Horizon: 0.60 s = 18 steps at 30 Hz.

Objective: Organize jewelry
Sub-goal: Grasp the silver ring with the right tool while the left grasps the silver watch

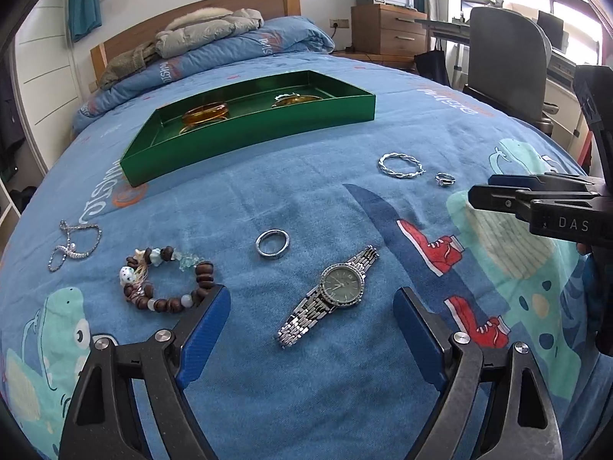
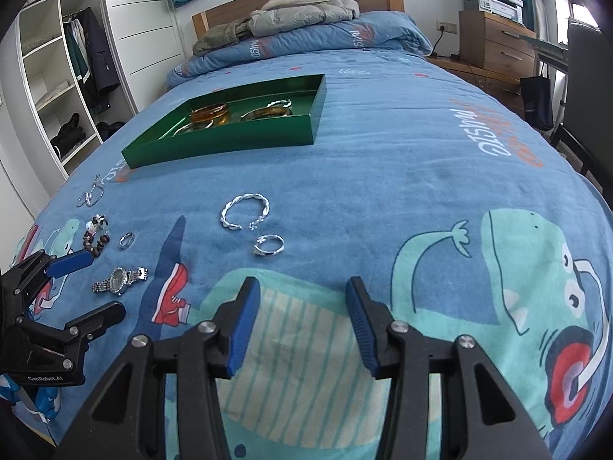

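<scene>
Landmark: the green tray (image 1: 214, 145) (image 2: 230, 138), lying on the blue bedspread (image 1: 268, 199) (image 2: 383, 161) toward the headboard; places below are given from it.
Chain bracelet (image 1: 74, 245) (image 2: 91, 193): off the tray's near-left corner, furthest left of the loose pieces.
Beaded bracelet (image 1: 168, 281) (image 2: 95, 235): nearer the camera than the chain, brown and pale beads in a loop, just beside the left gripper's left finger.
Amber bangle (image 1: 206, 114) (image 2: 210, 112): inside the tray, left half, with thinner gold-coloured bangles beside it.
Plain ring (image 1: 272, 243) (image 2: 127, 240): in front of the tray's middle, between the beaded bracelet and the watch.
Left gripper (image 1: 312, 314) (image 2: 90, 285): low over the bedspread in front of the tray, jaws wide, nothing between them; the watch lies in the gap ahead.
Watch (image 1: 332, 293) (image 2: 119, 280): silver band, dark dial, flat on the bedspread, well in front of the tray.
Gold bangle (image 1: 297, 99) (image 2: 266, 113): inside the tray, right half, a silver piece against it.
Twisted silver bangle (image 1: 401, 165) (image 2: 245, 211): in front of the tray's right end.
Small stone ring (image 1: 445, 179) (image 2: 269, 246): just right of the twisted bangle, nearer the camera.
Right gripper (image 2: 302, 306) (image 1: 498, 195): right of the tray and well in front, jaws wide and empty, the small ring ahead of them.
</scene>
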Tool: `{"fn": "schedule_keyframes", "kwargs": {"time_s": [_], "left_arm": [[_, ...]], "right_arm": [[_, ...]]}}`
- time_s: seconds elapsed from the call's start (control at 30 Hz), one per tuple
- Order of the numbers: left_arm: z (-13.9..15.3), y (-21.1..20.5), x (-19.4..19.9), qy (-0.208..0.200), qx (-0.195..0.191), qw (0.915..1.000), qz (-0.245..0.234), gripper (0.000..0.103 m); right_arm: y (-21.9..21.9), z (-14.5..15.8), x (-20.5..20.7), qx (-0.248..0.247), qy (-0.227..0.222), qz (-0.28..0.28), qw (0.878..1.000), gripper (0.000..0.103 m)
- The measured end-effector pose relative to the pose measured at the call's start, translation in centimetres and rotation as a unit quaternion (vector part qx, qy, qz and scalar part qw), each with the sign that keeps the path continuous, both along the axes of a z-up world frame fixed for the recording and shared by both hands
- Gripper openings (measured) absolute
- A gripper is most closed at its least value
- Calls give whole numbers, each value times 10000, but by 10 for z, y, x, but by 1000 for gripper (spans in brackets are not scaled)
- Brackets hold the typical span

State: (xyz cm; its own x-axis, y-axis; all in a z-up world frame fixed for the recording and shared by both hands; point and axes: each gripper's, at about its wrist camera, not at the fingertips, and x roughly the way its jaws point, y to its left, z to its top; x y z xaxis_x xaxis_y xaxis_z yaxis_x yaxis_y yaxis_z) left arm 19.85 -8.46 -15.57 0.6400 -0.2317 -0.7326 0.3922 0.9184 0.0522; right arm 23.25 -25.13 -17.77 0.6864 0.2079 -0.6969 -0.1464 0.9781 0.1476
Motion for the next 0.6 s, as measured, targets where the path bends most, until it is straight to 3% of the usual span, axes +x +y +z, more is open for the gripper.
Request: {"fn": "schedule_keyframes", "kwargs": {"time_s": [0.23, 0.47, 0.6], "left_arm": [[-1, 2, 10, 253, -352, 9989, -161, 57], [0, 6, 5, 300, -435, 9984, -218, 41], [2, 0, 3, 342, -383, 9981, -329, 29]], "right_arm": [[14, -1, 24, -135, -26, 182, 9997, 45], [24, -6, 38, -337, 56, 341, 9988, 44], [23, -7, 36, -226, 139, 399, 9989, 25]]}}
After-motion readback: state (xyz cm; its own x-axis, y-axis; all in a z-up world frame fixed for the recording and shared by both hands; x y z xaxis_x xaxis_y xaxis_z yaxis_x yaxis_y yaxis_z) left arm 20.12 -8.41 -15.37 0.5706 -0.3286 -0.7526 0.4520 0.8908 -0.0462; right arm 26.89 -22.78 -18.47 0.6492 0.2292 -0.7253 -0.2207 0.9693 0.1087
